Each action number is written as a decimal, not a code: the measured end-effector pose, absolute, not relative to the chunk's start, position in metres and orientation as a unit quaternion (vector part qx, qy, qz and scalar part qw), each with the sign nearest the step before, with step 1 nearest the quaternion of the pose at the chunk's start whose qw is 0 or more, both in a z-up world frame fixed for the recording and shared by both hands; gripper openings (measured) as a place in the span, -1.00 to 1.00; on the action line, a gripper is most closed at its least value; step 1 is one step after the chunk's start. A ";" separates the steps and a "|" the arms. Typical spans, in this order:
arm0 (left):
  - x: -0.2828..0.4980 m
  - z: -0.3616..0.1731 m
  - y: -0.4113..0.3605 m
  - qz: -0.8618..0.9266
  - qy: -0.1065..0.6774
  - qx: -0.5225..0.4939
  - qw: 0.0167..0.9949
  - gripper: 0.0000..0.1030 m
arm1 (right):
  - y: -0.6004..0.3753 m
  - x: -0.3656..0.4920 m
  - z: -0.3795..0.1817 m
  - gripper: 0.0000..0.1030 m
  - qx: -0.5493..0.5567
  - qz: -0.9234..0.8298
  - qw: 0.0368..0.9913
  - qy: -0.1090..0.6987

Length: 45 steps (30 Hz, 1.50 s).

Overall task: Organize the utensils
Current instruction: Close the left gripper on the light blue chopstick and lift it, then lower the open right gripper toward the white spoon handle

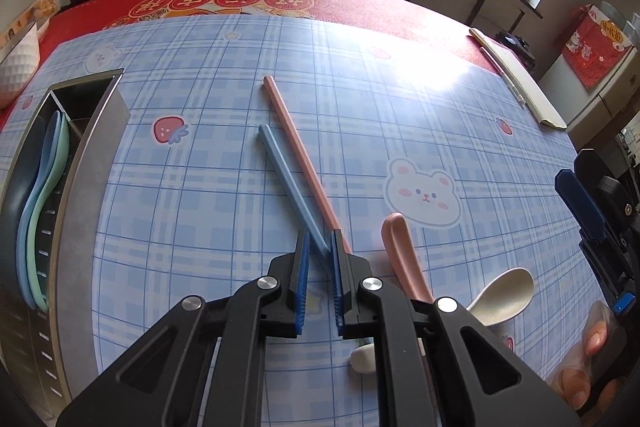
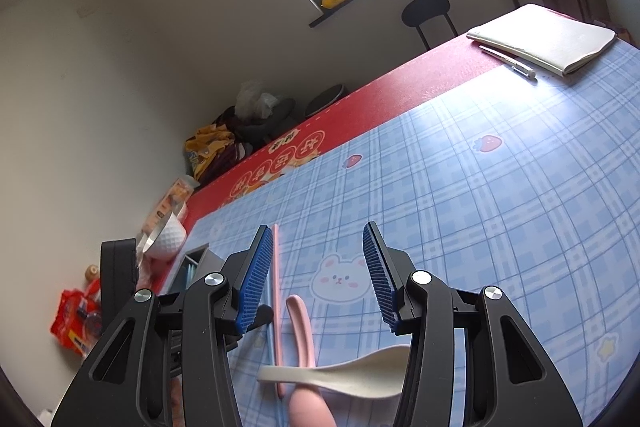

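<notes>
Left gripper (image 1: pixel 320 247) pinches the near tip of the blue chopstick (image 1: pixel 288 183), which lies on the plaid mat (image 1: pixel 200 187) against the pink chopstick (image 1: pixel 300 155). Right gripper (image 2: pixel 316 275) hangs spread and empty above the white spoon (image 2: pixel 340 375).

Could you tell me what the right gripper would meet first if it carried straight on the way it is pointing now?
Probably the bare checked tablecloth near its bear print. The right gripper is open, and the spoons lie nearer than its fingertips; depth is uncertain.
</notes>
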<state>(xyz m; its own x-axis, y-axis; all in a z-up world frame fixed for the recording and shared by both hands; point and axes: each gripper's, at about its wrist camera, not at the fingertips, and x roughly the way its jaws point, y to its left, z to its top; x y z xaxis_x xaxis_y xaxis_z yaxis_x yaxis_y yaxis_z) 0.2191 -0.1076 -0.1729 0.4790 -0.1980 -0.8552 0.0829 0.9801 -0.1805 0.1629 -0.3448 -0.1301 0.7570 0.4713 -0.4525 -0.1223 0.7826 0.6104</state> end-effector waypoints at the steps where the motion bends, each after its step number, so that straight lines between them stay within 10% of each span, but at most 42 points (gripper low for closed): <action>1: 0.218 -0.173 -0.106 -0.081 0.505 -0.054 0.858 -0.84 | -0.345 0.164 -0.131 -0.10 0.285 0.166 0.892 0.308; 45: 0.146 -0.182 -0.071 -0.083 0.432 0.020 0.898 -0.81 | -0.324 0.174 -0.153 -0.10 0.274 0.177 0.878 0.351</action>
<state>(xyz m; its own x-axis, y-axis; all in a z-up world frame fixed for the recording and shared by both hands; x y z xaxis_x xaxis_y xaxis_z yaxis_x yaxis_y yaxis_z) 0.1462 -0.0711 -0.1819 0.6120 -0.1322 -0.7797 0.1672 0.9853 -0.0358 0.1735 -0.3238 -0.1525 0.6903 0.5033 -0.5197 -0.1182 0.7872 0.6053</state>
